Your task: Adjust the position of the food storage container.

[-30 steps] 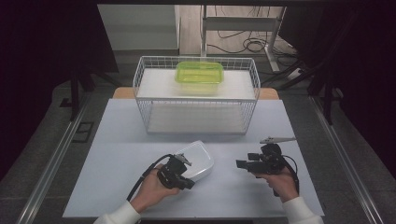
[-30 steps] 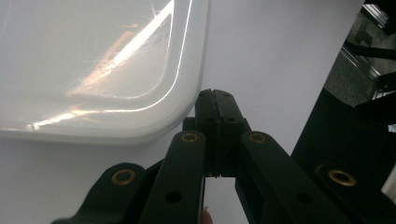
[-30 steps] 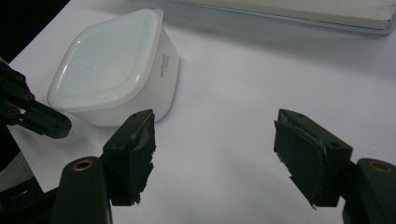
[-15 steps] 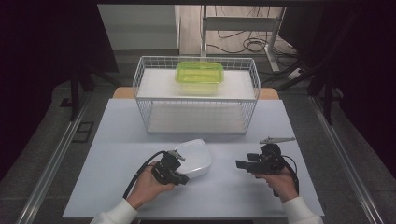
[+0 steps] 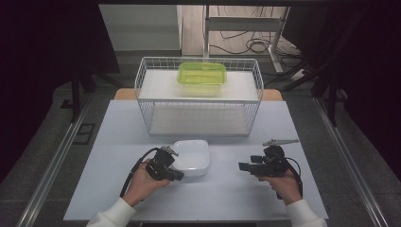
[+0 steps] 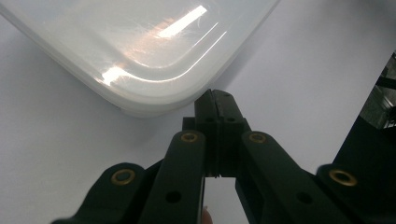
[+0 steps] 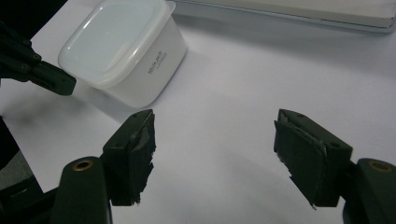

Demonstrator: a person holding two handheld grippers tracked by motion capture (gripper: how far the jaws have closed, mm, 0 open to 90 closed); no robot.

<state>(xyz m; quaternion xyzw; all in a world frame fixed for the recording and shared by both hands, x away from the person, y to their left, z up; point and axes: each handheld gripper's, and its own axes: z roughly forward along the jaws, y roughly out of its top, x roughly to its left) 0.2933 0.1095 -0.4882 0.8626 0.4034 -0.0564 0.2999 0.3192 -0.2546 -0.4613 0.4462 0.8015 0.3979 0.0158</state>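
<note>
From above: left gripper (image 5: 176,174) lying clenched at white lidded container (image 5: 191,156), near table (image 5: 222,198) front. Left gripper view: jaws pressing together, empty, tips beside lid corner. Right gripper view: right gripper (image 7: 215,149) gaping wide, grasping nothing.

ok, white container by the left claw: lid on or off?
On. The right gripper view shows the white container upright on the table with its lid seated flush across the top, rim closed all round. Contents cannot be told.
</note>
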